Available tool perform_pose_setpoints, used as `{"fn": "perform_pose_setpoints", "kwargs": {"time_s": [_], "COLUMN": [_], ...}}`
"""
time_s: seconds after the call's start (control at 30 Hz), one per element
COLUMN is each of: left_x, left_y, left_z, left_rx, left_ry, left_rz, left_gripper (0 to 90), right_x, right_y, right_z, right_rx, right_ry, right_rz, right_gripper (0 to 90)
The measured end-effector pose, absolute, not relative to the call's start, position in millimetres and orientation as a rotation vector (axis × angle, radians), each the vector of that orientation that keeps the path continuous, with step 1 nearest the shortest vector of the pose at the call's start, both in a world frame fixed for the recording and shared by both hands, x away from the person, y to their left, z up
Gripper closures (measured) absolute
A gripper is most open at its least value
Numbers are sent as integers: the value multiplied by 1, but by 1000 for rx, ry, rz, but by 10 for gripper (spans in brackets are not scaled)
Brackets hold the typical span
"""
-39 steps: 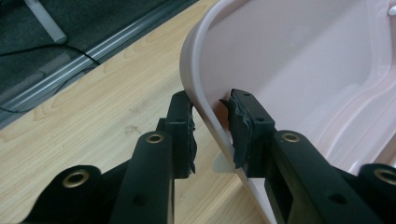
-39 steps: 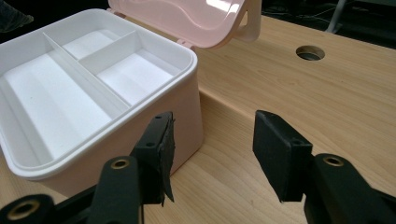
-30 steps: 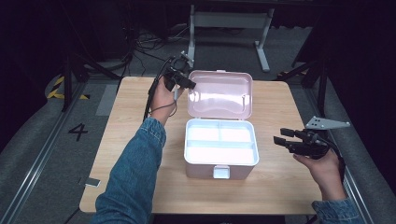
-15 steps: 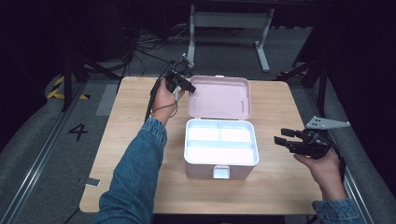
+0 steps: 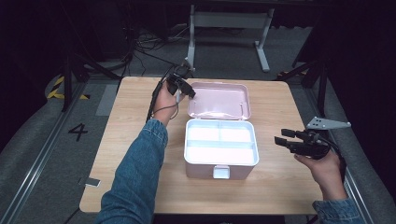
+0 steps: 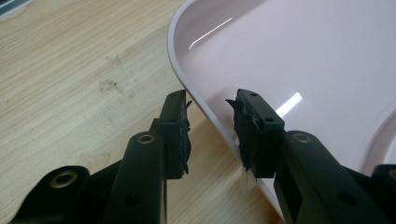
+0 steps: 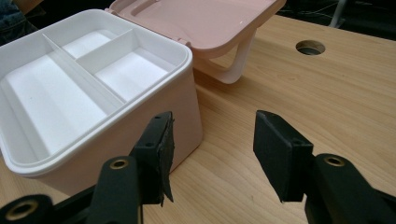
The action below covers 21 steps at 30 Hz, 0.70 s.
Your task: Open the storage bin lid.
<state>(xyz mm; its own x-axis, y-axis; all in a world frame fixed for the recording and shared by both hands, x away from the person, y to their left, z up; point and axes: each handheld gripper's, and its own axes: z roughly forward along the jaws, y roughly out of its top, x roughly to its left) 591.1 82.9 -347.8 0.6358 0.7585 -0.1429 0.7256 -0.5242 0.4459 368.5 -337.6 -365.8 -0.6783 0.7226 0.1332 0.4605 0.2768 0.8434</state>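
A pale pink box point(image 5: 201, 169) stands mid-table with its lid point(image 5: 219, 100) swung open behind it. A white divided tray point(image 5: 220, 144) sits in the box, its compartments bare. My left gripper point(image 5: 187, 91) is at the lid's far-left corner. In the left gripper view the gripper point(image 6: 208, 100) is open, one jaw on each side of the lid's rim point(image 6: 187, 88). My right gripper point(image 5: 279, 136) hovers open to the right of the box, holding nothing. In the right gripper view the gripper point(image 7: 212, 119) points past the box's corner point(image 7: 187, 107) at bare wood.
The wooden table point(image 5: 130, 121) has a round cable hole point(image 7: 310, 46) beyond the lid. The lid's handle point(image 7: 233, 65) hangs under it toward the tabletop. A white latch point(image 5: 221, 172) is on the box's front wall. Dark floor, cables and a stand lie behind the table.
The left gripper and the lid's far edge have shifted slightly toward the person, so the lid looks shorter from above. The right gripper has stayed put.
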Motion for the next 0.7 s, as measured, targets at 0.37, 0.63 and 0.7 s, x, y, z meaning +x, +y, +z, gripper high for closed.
{"fn": "perform_pose_setpoints", "kwargs": {"time_s": [0.37, 0.63, 0.7], "left_x": [578, 538, 525], "left_y": [94, 106, 110], "left_z": [-332, -302, -296], "left_rx": [2337, 2339, 2345], "left_ry": [1117, 1010, 986], "left_rz": [98, 150, 167], "left_gripper": [642, 624, 623], "right_x": [369, 374, 377], "right_y": [-339, -334, -334], "right_z": [-366, -365, -365], "right_rx": [1094, 1073, 1072], "right_ry": [2273, 2291, 2294], "right_rz": [1362, 1366, 1357], "right_gripper": [482, 480, 479]}}
